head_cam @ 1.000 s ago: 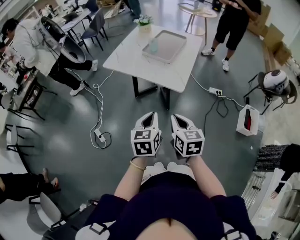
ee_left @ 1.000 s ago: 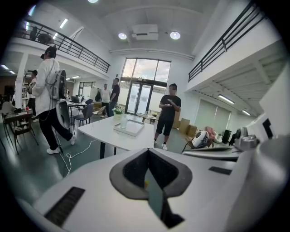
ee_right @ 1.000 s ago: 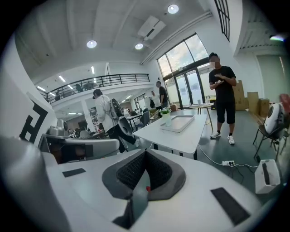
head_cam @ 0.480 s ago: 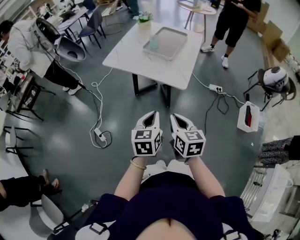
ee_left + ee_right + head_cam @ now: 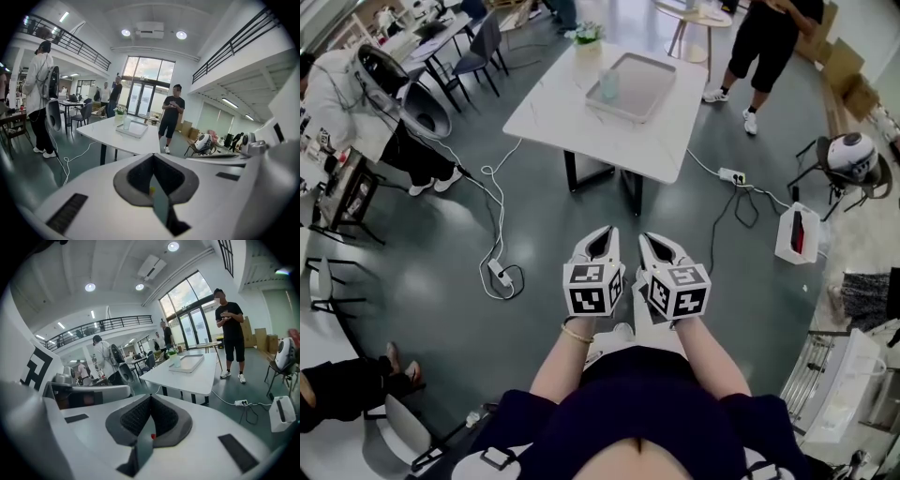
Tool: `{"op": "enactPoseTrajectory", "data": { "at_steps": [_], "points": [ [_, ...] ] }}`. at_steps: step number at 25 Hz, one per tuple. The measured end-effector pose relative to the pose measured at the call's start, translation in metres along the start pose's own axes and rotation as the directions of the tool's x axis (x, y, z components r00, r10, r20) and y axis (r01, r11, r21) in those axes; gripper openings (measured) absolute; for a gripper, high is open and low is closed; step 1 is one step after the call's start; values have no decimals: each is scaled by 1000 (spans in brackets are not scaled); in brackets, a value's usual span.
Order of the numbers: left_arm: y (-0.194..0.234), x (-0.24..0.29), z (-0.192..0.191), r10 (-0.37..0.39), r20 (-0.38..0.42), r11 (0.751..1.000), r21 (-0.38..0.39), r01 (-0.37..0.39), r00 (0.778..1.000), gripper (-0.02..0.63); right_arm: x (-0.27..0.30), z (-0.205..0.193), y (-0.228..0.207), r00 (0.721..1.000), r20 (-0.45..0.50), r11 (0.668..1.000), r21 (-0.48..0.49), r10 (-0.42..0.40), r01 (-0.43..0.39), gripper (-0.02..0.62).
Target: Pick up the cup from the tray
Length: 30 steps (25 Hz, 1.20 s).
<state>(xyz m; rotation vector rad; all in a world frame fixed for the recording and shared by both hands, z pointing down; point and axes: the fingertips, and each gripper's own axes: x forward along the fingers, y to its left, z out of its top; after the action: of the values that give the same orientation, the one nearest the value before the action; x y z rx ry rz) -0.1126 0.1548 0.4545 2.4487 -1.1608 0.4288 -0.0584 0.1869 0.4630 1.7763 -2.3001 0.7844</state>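
A clear cup point(image 5: 607, 89) stands at the left end of a grey tray point(image 5: 635, 86) on the white table point(image 5: 581, 112), far ahead of me across the grey floor. Both grippers hang side by side in front of my body, well short of the table. The left gripper point(image 5: 598, 244) and right gripper point(image 5: 659, 248) are shut with nothing between the jaws. The left gripper view has the cup point(image 5: 126, 122) and tray point(image 5: 134, 129) small in the distance above its shut gripper point(image 5: 152, 157). The right gripper view shows the cup point(image 5: 176, 361) and tray point(image 5: 190, 363) beyond its shut gripper point(image 5: 150, 399).
Cables and a power strip point(image 5: 500, 272) lie on the floor left of my path, another strip point(image 5: 732, 179) right of the table. A person in black point(image 5: 769, 42) stands past the table, a person in white point(image 5: 342, 89) at the left by desks and chairs. A white box point(image 5: 795, 236) sits right.
Both grippers keep their places in the view, still shut. The person in white at the left has drifted toward the picture's edge, and the floor has slid slightly under me.
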Motion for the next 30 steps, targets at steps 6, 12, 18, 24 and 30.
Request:
{"op": "enactPoseTrajectory", "data": {
  "at_steps": [6,12,18,24,30],
  "points": [
    [11,32,15,6,8,1000,-6,-6,1000,8,31,16,-19,1000,-5,1000,-15,16,-16,9],
    [29,78,42,36,16,999,-14,-35,999,8,75,49,-51,999,-6,999,-41,31,-31,9],
    [43,135,70,70,17,996,-48,-69,997,8,120,84,-90,998,-30,996,-61,56,-57,9],
    [58,188,99,104,12,992,-69,-103,995,8,161,124,-124,996,-43,993,-85,81,-85,9],
    [67,238,123,131,5,989,-73,-131,991,8,198,155,-157,993,-49,990,-97,103,-107,9]
  ]
}}
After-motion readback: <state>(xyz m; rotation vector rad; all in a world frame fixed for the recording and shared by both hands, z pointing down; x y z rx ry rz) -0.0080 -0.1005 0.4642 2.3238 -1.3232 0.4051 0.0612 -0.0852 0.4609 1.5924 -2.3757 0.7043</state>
